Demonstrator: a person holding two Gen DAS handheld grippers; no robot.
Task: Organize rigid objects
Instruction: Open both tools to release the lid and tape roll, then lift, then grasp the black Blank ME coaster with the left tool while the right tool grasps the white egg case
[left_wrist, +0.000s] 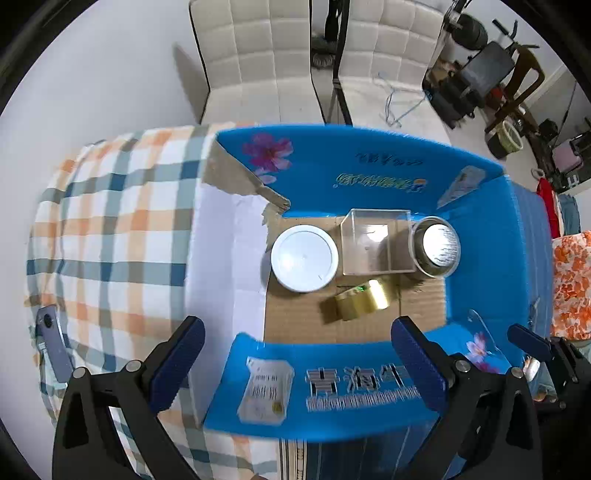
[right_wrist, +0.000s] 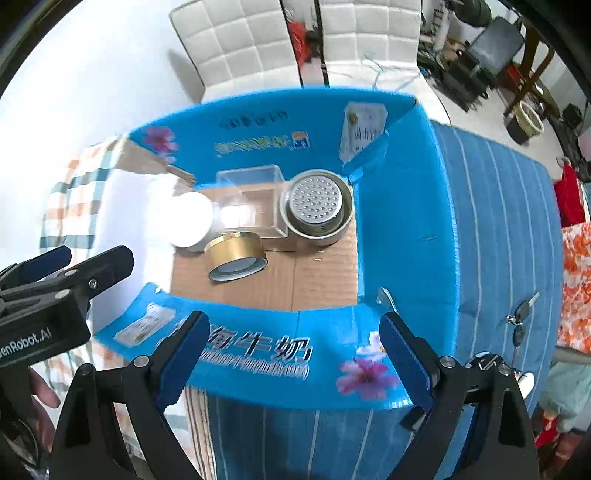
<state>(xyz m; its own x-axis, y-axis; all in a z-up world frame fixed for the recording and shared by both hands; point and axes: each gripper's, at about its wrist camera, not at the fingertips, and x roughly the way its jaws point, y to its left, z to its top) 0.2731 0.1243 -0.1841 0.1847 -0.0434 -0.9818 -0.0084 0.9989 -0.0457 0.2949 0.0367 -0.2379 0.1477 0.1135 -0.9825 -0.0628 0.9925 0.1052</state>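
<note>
The box (left_wrist: 369, 162) stands open on top; its raised blue flaps (left_wrist: 332, 384) wall all sides; a white lid (left_wrist: 304, 257), clear case (left_wrist: 376, 242), steel cup (left_wrist: 437, 245) crowd the far floor; the gold cap (left_wrist: 364, 300) sits mid-floor; bare cardboard lies nearer.

Bright, fisheye-warped; glare perhaps overexposes the white lid (right_wrist: 190, 218).

Blue carton (right_wrist: 399, 229), near flap: large white Chinese characters, "牛奶" readable in right wrist view; small line beneath blurred. Far flap: upside-down print, unreadable. Left hand-held gripper (right_wrist: 44, 288) body: white lettering "enRobot.AI", start cut off.
</note>
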